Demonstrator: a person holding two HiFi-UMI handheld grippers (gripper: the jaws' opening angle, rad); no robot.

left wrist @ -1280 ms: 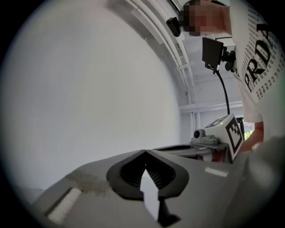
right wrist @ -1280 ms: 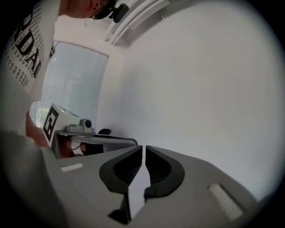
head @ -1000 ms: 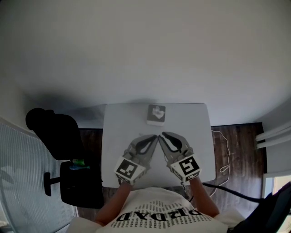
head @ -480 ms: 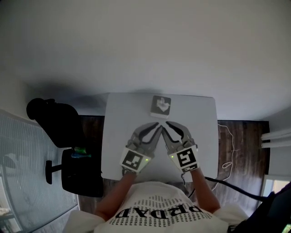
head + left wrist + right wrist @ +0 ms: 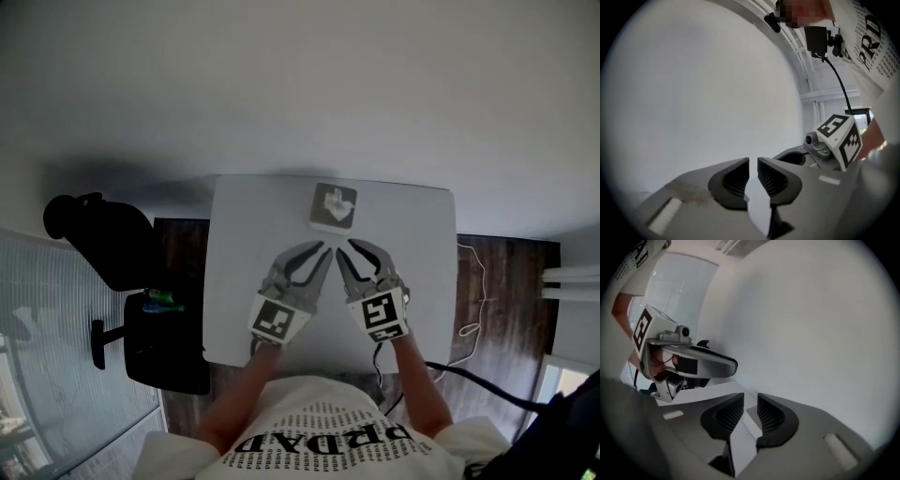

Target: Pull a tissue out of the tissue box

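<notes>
A small white tissue box (image 5: 334, 204) with a tissue poking from its top stands near the far edge of the white table (image 5: 242, 281). My left gripper (image 5: 317, 251) and right gripper (image 5: 345, 249) hover side by side just short of the box, tips angled toward each other. The left gripper (image 5: 753, 165) shows a narrow gap between its ribbed pads with nothing in it. The right gripper (image 5: 750, 403) has just been opening its jaws; nothing sits between them. The box appears in neither gripper view.
A black office chair (image 5: 103, 258) stands left of the table. Dark wood floor (image 5: 502, 281) with a loose cable (image 5: 469, 291) lies to the right. A white wall fills the far side. Each gripper's marker cube (image 5: 840, 139) shows in the other's view.
Both grippers have moved forward and lower over the table, closer to the tissue box. The head camera has shifted, so the table sits higher in view.
</notes>
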